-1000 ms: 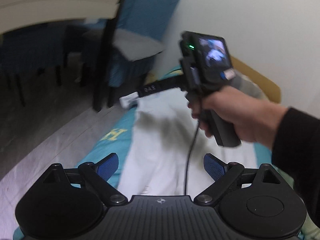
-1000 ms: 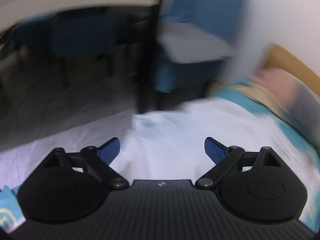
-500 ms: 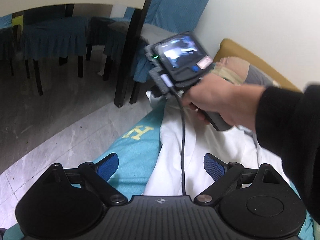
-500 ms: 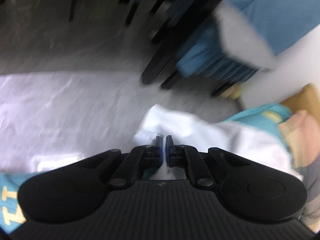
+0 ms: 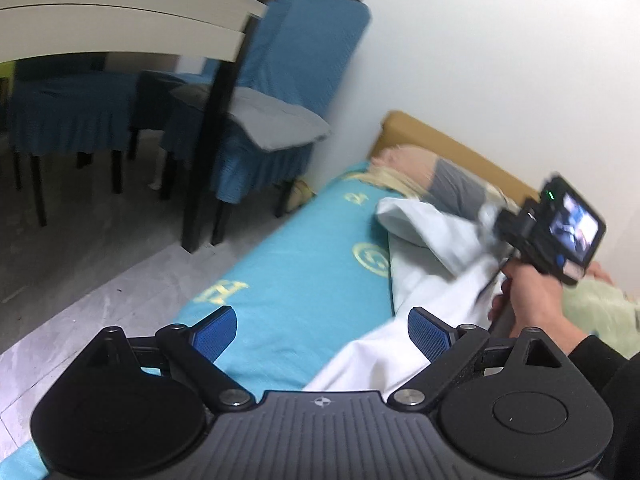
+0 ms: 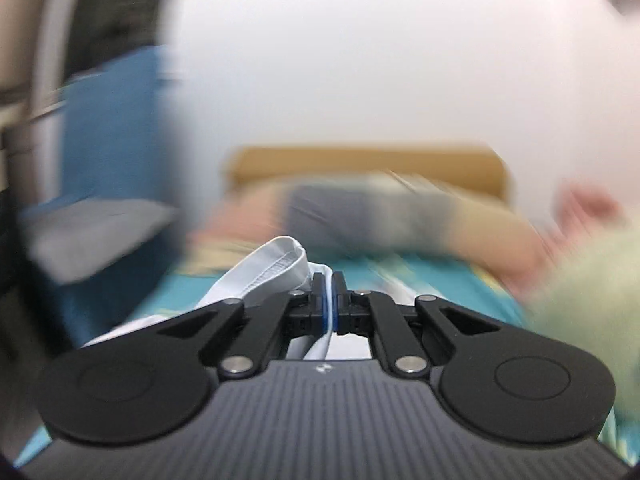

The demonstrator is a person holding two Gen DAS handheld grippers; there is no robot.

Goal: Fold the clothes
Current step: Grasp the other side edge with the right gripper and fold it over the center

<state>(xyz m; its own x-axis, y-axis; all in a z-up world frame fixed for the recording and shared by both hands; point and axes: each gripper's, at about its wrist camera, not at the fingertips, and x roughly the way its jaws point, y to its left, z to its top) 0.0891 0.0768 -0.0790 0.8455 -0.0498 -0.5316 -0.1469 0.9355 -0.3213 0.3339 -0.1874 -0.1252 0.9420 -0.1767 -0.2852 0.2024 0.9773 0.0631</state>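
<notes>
While the left gripper (image 5: 320, 334) hangs low over the near edge of the bed (image 5: 296, 280), tilted somewhat downward with its blue pads spread wide and nothing between them, the dark table leg (image 5: 212, 136) and the blue-covered chair (image 5: 280, 92) stand on the grey floor (image 5: 80, 272) at the far left. A second ago this gripper looked along the middle of the white garment; now it sits over the turquoise sheet, with the garment off to its right.

The white garment (image 5: 436, 280) lies on the sheet to the right of the gold emblems. Its long axis runs from the near right corner of the left view away toward the headboard (image 5: 452, 148), and the far end is lifted and folded over to the right.

Further right, the person's right hand (image 5: 532, 300), in a black sleeve (image 5: 608, 364), grips the handle of the right gripper (image 6: 329, 300) upright above the cloth. Half a second ago that hand was near the bed's left edge and rolled over; now it is well to the right, close to the pale green cloth (image 5: 596, 308). In its own view the pads are pressed together on a stitched hem of the garment, which bunches to the left of them. A second ago these pads stood wide apart
</notes>
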